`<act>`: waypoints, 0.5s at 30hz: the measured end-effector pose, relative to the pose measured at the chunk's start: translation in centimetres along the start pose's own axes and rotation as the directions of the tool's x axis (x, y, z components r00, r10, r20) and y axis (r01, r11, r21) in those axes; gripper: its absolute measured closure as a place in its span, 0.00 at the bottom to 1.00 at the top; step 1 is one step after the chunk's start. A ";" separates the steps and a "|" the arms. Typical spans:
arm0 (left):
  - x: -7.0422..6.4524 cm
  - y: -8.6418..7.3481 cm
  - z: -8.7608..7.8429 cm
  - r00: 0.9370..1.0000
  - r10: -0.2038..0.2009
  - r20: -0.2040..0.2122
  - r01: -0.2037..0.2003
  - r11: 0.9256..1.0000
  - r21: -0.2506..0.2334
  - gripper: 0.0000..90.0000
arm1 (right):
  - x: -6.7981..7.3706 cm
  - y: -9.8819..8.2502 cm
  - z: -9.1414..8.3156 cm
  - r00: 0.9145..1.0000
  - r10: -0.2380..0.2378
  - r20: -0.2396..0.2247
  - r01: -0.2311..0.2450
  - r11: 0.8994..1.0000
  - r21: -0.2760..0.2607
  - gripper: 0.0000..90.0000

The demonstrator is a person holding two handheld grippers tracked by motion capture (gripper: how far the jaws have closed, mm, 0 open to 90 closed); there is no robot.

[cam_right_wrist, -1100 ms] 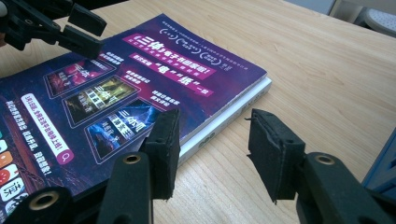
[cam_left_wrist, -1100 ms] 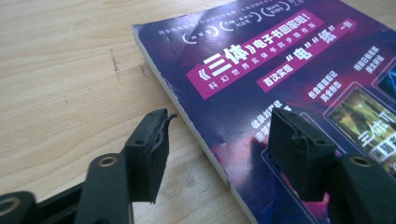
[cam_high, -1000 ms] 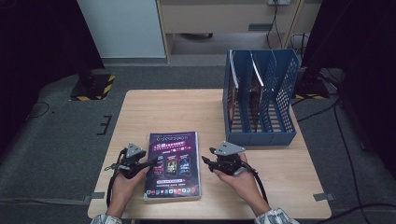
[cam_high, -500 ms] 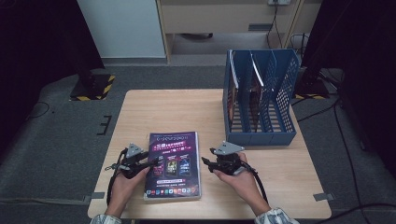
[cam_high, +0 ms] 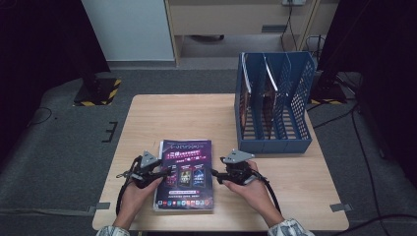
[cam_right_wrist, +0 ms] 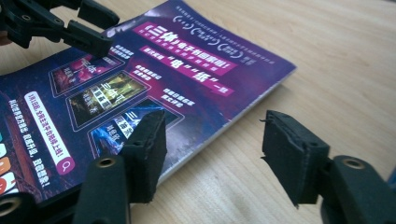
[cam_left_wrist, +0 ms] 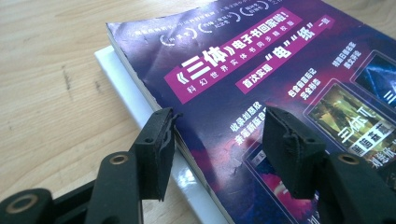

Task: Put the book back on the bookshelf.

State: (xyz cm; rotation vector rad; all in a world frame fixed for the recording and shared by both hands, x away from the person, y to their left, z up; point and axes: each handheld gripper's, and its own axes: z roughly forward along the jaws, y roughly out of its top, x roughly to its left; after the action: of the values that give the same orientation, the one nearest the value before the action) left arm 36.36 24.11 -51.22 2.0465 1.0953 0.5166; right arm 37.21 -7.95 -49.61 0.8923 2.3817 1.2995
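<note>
Flanking the purple magazine (cam_high: 186, 173), flat near the table's (cam_high: 196, 118) front edge, long axis running away: left gripper (cam_left_wrist: 217, 140) jaws apart astride its left edge, just closing; right gripper (cam_right_wrist: 212, 140) jaws apart, just widening, straddling the right edge.

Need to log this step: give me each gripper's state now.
Left gripper: open, jaws straddling the magazine's left edge, just been closing slightly.
Right gripper: open, jaws just been opening, astride the magazine's right edge, not gripping.
</note>
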 end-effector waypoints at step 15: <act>-0.4 0.0 0.2 0.999 0.008 -0.034 -0.009 1.000 -0.009 0.39 | -0.6 -0.7 3.0 0.983 0.146 -0.108 -0.137 0.987 0.088 0.25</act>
State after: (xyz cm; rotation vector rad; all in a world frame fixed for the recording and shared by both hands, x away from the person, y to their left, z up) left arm 36.29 23.70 -51.36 2.0418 1.1024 0.5615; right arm 38.96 -6.58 -51.88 1.0543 2.5142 1.3485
